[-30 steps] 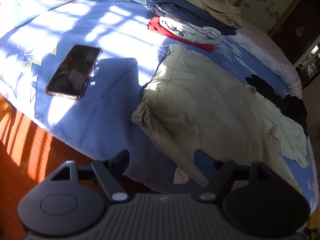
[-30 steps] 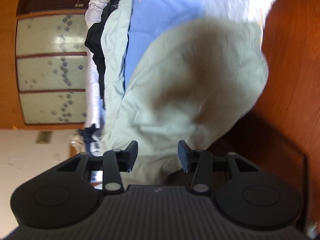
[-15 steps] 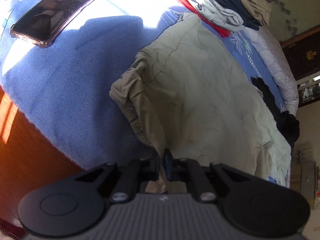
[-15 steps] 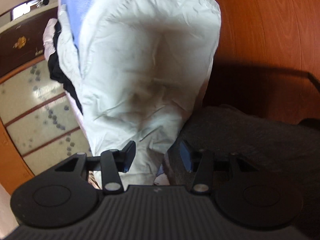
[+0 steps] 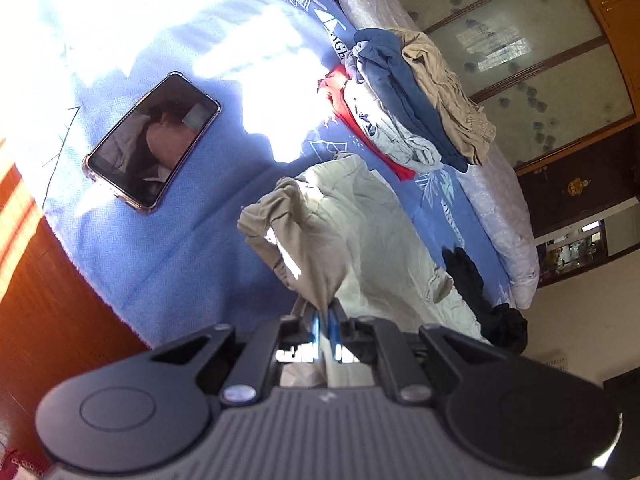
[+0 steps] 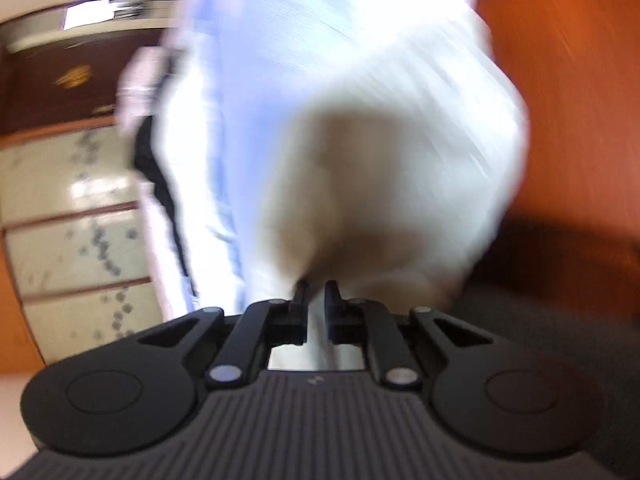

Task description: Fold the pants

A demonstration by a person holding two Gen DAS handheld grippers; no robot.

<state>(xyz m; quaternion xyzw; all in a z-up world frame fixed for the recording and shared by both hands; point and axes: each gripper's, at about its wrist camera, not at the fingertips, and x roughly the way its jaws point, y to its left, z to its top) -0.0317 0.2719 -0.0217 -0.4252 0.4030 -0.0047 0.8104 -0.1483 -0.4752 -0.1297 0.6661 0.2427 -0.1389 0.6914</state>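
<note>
Clamping soft, limp pants (image 5: 360, 236) at the bed's (image 5: 168, 248) near edge, left gripper (image 5: 326, 326) pinches cloth, right gripper (image 6: 316, 300) closing on cloth.

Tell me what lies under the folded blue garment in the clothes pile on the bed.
Under the blue garment a grey garment shows, and beneath that a red one on the blue bedspread. A tan garment lies on top. Anything deeper in the pile is covered.

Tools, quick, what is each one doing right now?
Left tool: shut on the beige pants.
Right tool: jaws closing, pale pants cloth between them; the picture is blurred.
</note>
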